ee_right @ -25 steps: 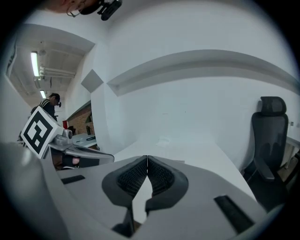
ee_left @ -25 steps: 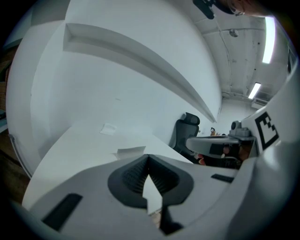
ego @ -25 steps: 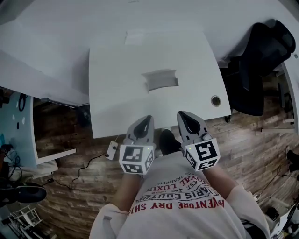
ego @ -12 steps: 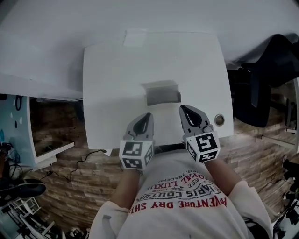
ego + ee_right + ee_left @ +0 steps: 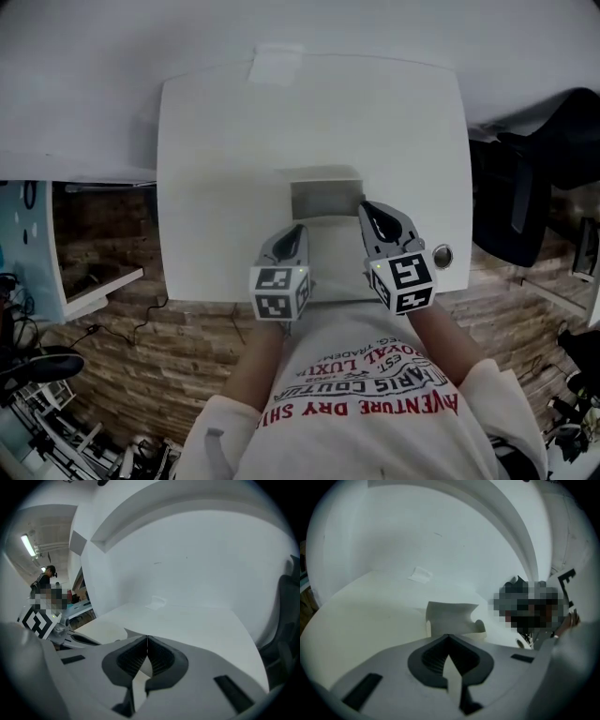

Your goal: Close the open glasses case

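Observation:
The glasses case (image 5: 325, 198) is a pale grey, open box lying in the middle of the white table (image 5: 216, 141); in the left gripper view the case (image 5: 452, 618) stands just beyond the jaw tips. My left gripper (image 5: 296, 231) is shut and empty, a little short of the case's near left corner. Close beside the case's near right corner is my right gripper (image 5: 364, 206), shut with nothing in it. In each gripper view the jaws of the left gripper (image 5: 449, 637) and the right gripper (image 5: 147, 638) meet at their tips.
A small white slip (image 5: 277, 67) lies at the table's far edge. A round cable hole (image 5: 442, 255) sits near the front right corner. A black office chair (image 5: 544, 178) stands to the right; a wall rises behind the table.
The person has stepped up to the table. Both grippers have moved forward from over the floor to over the table's near edge, close to the case. Both stay shut.

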Demonstrator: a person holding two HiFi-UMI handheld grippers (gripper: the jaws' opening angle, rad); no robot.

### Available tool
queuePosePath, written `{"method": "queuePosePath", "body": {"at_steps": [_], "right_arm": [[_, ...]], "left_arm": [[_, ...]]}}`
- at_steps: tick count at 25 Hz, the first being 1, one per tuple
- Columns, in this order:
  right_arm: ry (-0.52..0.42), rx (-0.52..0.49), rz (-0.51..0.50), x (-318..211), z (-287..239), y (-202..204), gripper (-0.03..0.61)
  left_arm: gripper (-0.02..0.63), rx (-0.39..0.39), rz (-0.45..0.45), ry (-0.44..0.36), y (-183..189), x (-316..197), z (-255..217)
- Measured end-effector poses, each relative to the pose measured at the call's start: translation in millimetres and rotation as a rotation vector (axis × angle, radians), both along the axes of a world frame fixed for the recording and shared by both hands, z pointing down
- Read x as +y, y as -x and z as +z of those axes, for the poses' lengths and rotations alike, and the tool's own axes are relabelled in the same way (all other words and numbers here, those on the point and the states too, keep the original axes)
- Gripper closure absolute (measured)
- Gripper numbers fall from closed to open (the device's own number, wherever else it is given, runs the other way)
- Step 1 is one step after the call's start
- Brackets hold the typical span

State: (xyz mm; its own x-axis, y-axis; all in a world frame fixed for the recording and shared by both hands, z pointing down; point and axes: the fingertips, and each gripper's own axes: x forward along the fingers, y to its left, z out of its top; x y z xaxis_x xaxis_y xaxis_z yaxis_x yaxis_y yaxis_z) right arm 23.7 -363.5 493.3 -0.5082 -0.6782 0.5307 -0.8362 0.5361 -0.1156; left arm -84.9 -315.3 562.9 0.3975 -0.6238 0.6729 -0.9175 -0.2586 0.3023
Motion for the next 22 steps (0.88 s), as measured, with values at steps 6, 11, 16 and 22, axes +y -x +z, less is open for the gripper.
{"method": "queuePosePath", "body": {"at_steps": [6, 11, 16, 22], "right_arm": [[0.017, -0.009, 0.007, -13.3, 7.7, -3.4, 0.566], [0.017, -0.004, -0.008, -29.4, 12.2, 0.4, 0.566], [-0.010, 0.014, -0.003, -48.4, 13.2, -1.9, 0.566], [0.049, 0.036, 0.007, -56.3, 30.7, -5.8, 0.566]], "left_arm": [[0.615, -0.010, -0.011, 0.015, -5.2, -11.7, 10.8], [0.615, -0.002, -0.020, 0.042, -4.3, -14.9, 19.3], [0.615, -0.055, 0.010, 0.026, -6.6, -15.2, 18.2], [0.615, 0.004, -0.014, 0.034, -5.5, -15.1, 18.9]]}}
